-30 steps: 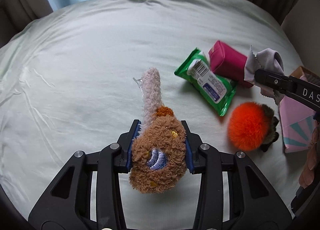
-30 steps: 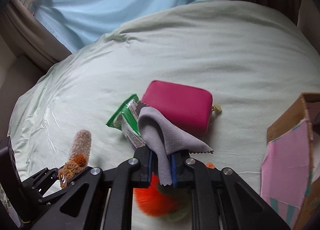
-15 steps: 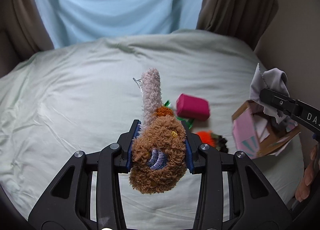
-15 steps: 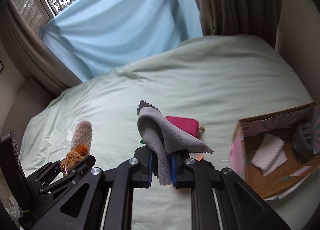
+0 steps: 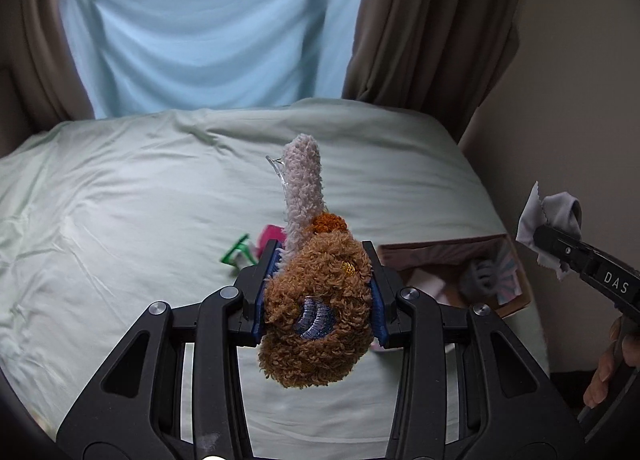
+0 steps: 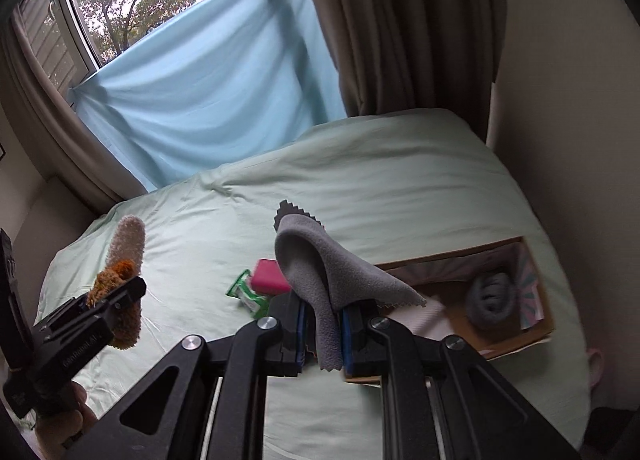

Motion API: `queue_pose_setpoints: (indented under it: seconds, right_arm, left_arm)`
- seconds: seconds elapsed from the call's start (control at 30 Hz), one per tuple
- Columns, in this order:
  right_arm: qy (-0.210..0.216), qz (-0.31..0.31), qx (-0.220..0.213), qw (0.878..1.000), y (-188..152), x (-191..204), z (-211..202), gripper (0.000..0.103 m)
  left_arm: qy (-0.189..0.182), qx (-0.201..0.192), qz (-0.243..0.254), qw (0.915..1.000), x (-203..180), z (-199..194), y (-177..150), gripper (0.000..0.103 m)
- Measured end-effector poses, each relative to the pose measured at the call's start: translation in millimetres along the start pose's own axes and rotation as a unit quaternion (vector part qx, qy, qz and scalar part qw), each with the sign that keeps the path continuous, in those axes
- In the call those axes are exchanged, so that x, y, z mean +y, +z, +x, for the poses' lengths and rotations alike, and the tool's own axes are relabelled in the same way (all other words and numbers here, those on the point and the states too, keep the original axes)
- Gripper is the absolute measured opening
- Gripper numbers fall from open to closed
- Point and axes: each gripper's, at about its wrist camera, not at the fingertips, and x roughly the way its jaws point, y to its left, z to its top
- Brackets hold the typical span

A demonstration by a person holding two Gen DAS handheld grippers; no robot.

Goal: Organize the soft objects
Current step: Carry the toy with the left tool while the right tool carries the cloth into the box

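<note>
My left hand-held gripper [image 5: 318, 294] clamped on a fuzzy brown plush toy [image 5: 316, 316], my right hand-held gripper [image 6: 323, 334] pinching a grey microfibre cloth [image 6: 320, 280], both above the pale green bed [image 5: 140, 200], open cardboard box [image 6: 536, 324] below right.

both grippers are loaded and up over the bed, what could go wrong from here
The grey cloth is pinched only at a fold in the right gripper, so it might slip before reaching the cardboard box. The plush toy bulges past the left gripper and could snag on release.
</note>
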Motion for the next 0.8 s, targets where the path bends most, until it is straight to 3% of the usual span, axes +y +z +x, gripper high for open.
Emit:
queue_pose_setpoints:
  seconds: [0.2, 0.4, 0.63, 0.8]
  right_arm:
    - [-0.01, -0.01, 0.024, 1.0, 10.9, -75.2, -5.6, 0.013]
    - [-0.014, -0.013, 0.057, 0.998, 16.1, -131.8, 12.6, 0.013]
    - [0.001, 0.003, 0.108, 0.994, 12.6, -174.3, 65.2, 0.013]
    - [0.019, 0.016, 0.148, 0.989, 4.2, -190.0, 106.4, 0.013]
  left_arm:
    - [-0.007, 0.016, -0.012, 0.9998, -75.2, 28.3, -9.4, 0.035]
    - [-0.014, 0.06, -0.005, 0.9981, -140.8, 77.0, -24.6, 0.035]
    - [-0.007, 0.131, 0.01, 0.9913, -183.2, 146.6, -49.7, 0.035]
    - [0.008, 0.18, 0.012, 0.9835, -190.7, 193.8, -68.2, 0.035]
